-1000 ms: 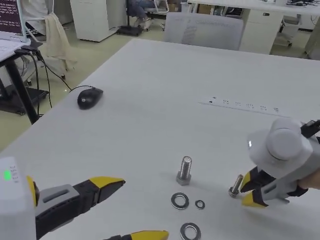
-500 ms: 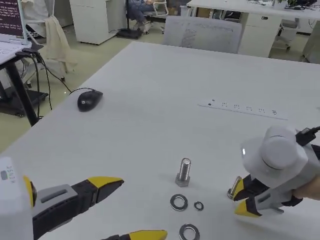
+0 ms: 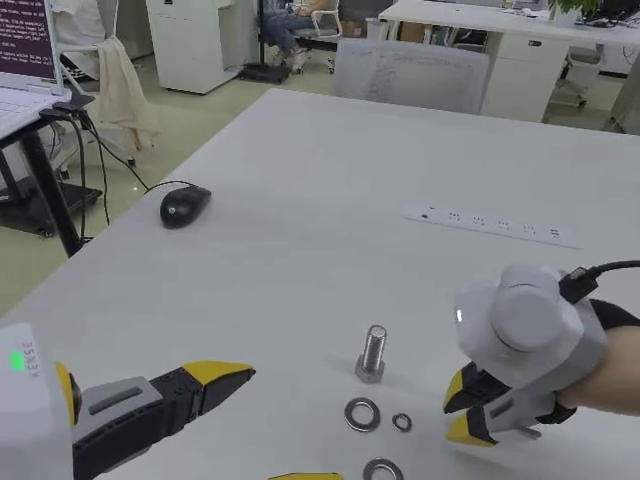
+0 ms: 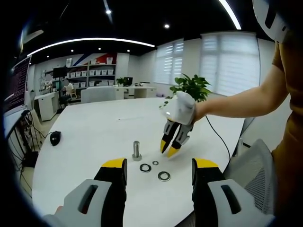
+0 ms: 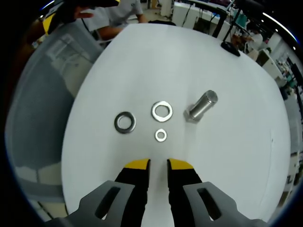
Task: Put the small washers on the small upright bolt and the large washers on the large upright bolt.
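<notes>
Right gripper [image 5: 157, 165], jaws a slit apart with nothing seen between, faces the small washer [image 5: 160, 135] at its 12 o'clock, while the left gripper [image 4: 160, 164] gapes wide; thin, light, stiff and likely slippery, the washer lies flat on the table [image 5: 142, 56] near the large upright bolt [image 5: 201, 106] and is probably best pinched across its outer rim.

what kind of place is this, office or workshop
Most likely an open-plan office or lab. The work sits on a big white table with a mouse and a power strip, and more desks and a chair stand behind.
</notes>
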